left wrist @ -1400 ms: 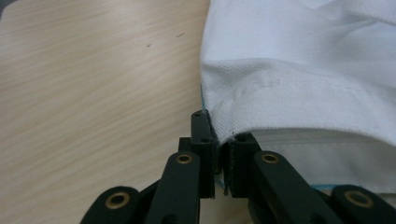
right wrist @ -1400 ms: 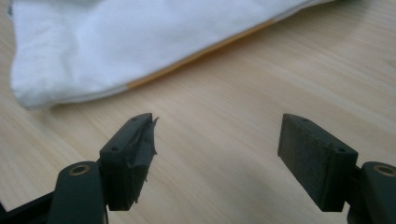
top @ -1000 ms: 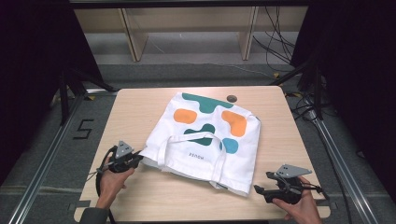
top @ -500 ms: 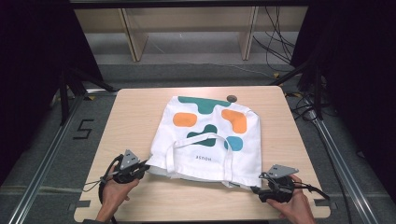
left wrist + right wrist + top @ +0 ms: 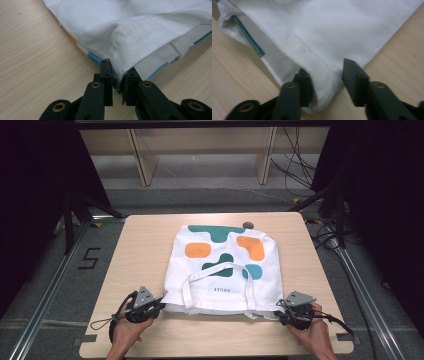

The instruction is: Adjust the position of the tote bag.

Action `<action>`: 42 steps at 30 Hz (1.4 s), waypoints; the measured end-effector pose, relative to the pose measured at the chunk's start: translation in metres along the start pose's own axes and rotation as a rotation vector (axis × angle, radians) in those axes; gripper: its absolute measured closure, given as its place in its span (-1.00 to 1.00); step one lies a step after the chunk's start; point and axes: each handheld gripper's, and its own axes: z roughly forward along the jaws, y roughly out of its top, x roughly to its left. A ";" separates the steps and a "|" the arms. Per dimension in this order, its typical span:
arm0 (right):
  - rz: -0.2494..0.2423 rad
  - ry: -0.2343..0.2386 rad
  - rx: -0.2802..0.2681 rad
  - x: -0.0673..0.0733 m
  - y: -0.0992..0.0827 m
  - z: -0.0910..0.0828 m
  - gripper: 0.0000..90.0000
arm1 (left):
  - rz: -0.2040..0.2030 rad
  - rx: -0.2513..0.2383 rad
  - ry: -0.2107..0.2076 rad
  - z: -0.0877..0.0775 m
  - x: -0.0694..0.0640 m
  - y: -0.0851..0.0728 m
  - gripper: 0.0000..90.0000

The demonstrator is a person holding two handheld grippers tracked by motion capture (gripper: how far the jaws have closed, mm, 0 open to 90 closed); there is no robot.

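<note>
Left tongs: clenched on the bag's near left corner; in the left gripper view the cloth edge is pinched between the two black jaws, which have just eased apart a little, cloth between them. Held in the person's left hand, cable trailing to the left.

Right tongs: at the bag's near right corner. In the right gripper view the jaws straddle the corner and have just been closing; the left jaw lies against the cloth, the right jaw stands clear of it, so the corner is between them but not pinched. Held in the right hand.

Bag: white cloth tote, flat on the worktop, about the middle, mouth edge toward the person. Teal, orange and blue blobs on the top face, small dark lettering near the mouth. One white strap lies looped on the top face. Blue and teal trim shows at the open layers in both gripper views.

Small dark round object: on the worktop, just beside the bag's far edge.

Worktop: pale wood.
</note>
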 end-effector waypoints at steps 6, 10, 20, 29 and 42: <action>-0.015 -0.009 -0.055 -0.008 0.003 -0.003 0.77 | 0.045 0.026 0.028 0.008 0.001 0.003 0.53; -0.005 0.024 -0.070 -0.011 0.005 -0.004 0.81 | 0.035 0.013 0.032 0.012 -0.001 0.004 0.72; 0.027 0.009 -0.097 -0.018 0.005 -0.014 0.87 | 0.104 0.016 0.008 0.002 -0.013 0.007 0.85; 0.025 0.020 -0.111 -0.024 0.000 -0.019 0.87 | 0.099 0.000 -0.035 -0.009 -0.033 0.002 0.85; 0.044 0.038 -0.137 -0.022 -0.007 -0.034 0.87 | 0.091 -0.030 -0.063 -0.024 -0.046 -0.002 0.84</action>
